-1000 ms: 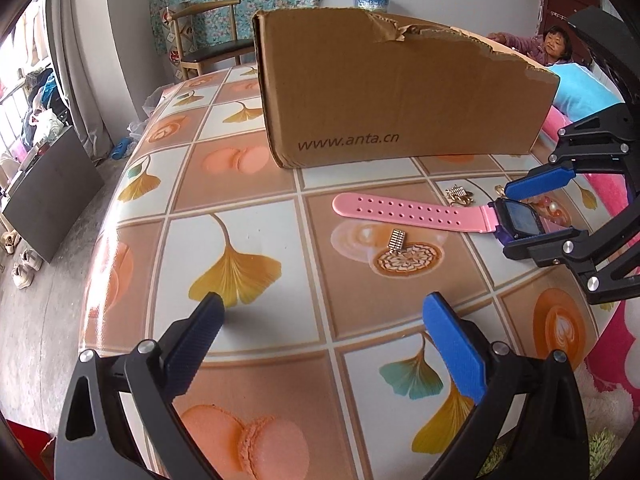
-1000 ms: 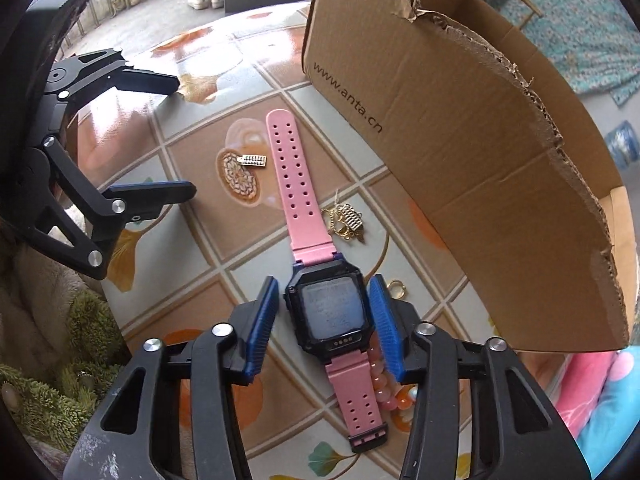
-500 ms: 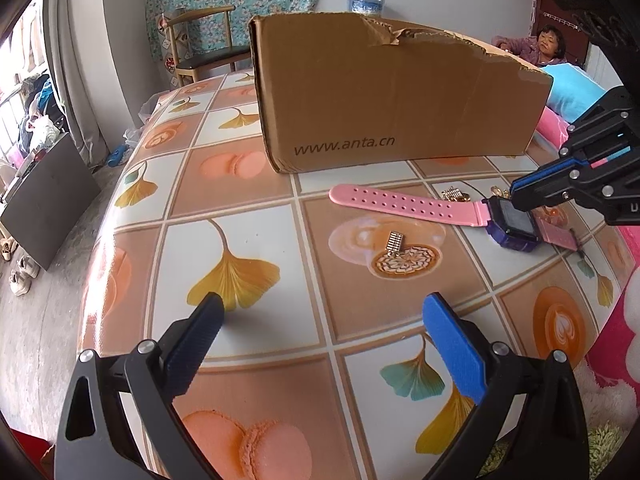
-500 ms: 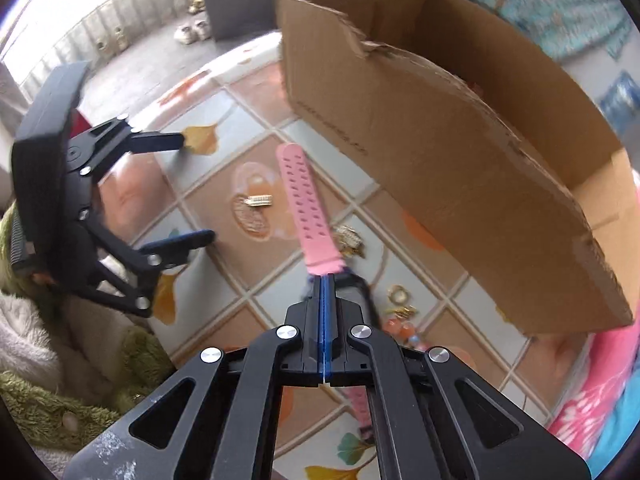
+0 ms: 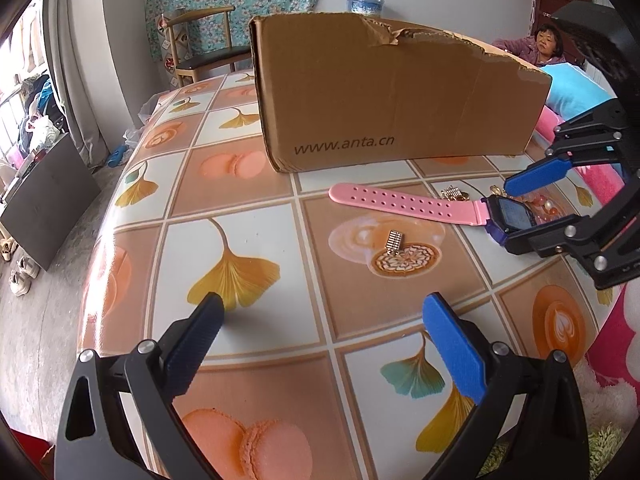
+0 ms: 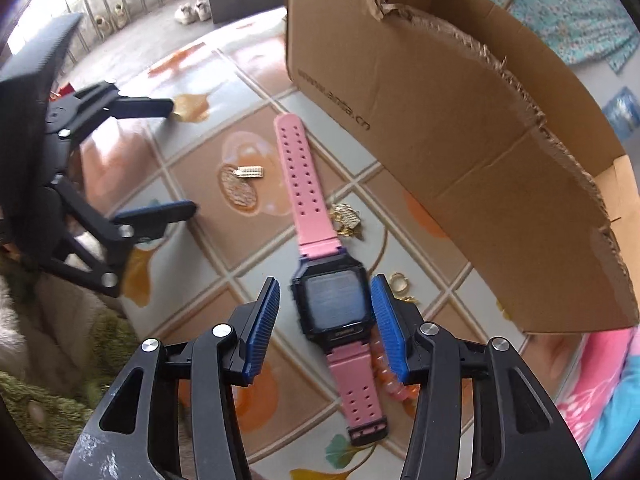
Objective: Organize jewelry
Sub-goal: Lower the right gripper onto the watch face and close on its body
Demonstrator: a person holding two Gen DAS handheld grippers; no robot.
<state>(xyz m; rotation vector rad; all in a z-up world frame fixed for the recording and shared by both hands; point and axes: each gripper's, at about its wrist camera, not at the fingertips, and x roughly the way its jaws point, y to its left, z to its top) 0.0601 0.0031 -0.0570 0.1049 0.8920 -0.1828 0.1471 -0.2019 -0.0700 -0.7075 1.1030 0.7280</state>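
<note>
A pink-strapped watch with a dark square face lies flat on the patterned tablecloth. My right gripper points down over it. Its jaws are opening, with the watch face between the blue pads and a gap on each side. In the left wrist view the watch lies at the right, with the right gripper around its face. My left gripper hovers open and empty near the table's front. Loose pieces lie around: a small gold charm, a gold pendant, a gold ring and a bead bracelet.
An open cardboard box with a torn rim stands just behind the watch. A wooden chair is beyond the table. A person sits far back right. Pink and green fluffy fabric borders the table's right edge.
Half a second ago the right gripper was raised above the watch with its jaws shut and empty; now it is low again, jaws apart on either side of the watch face. The left gripper kept still.
</note>
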